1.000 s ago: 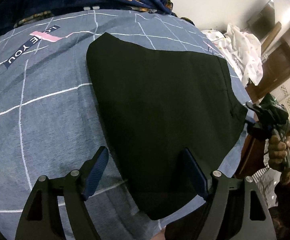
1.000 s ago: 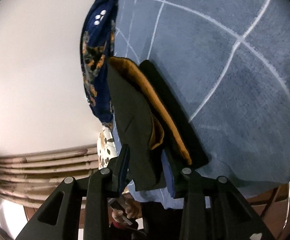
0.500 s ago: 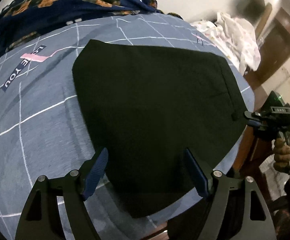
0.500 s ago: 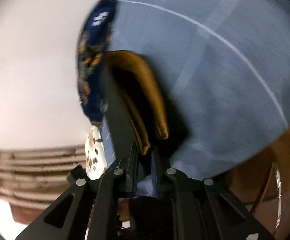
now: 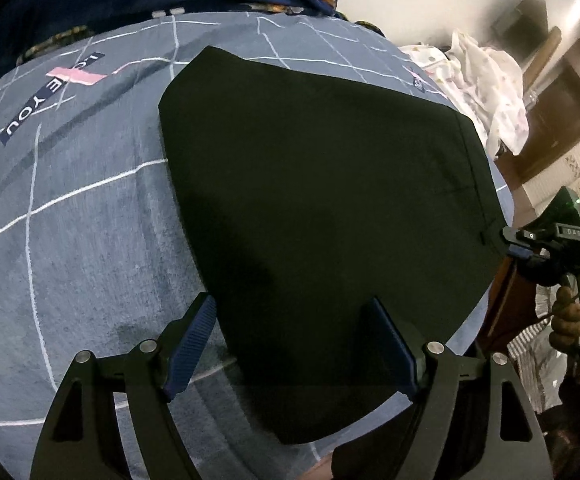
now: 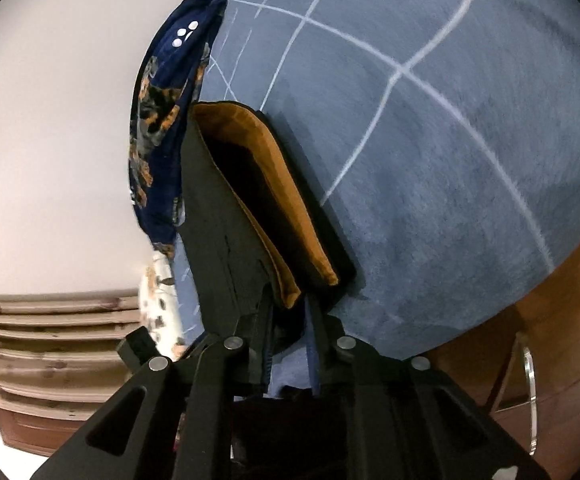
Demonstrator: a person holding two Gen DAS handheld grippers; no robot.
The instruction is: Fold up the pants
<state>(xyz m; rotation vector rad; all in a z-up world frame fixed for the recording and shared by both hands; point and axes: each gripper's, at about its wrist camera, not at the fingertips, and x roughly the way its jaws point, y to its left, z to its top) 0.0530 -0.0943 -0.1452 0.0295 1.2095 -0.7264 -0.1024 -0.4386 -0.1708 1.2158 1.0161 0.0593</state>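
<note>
On the bedsheet (image 5: 70, 208), flat black pants (image 5: 321, 208)

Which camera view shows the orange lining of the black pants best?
The right wrist view: the orange lining shows inside the lifted waist of the black pants, pinched by the right gripper. The left wrist view shows only the pants' black outside, no lining.

"e you" on bedsheet (image 5: 70, 208) label (image 5: 50, 96)
</note>
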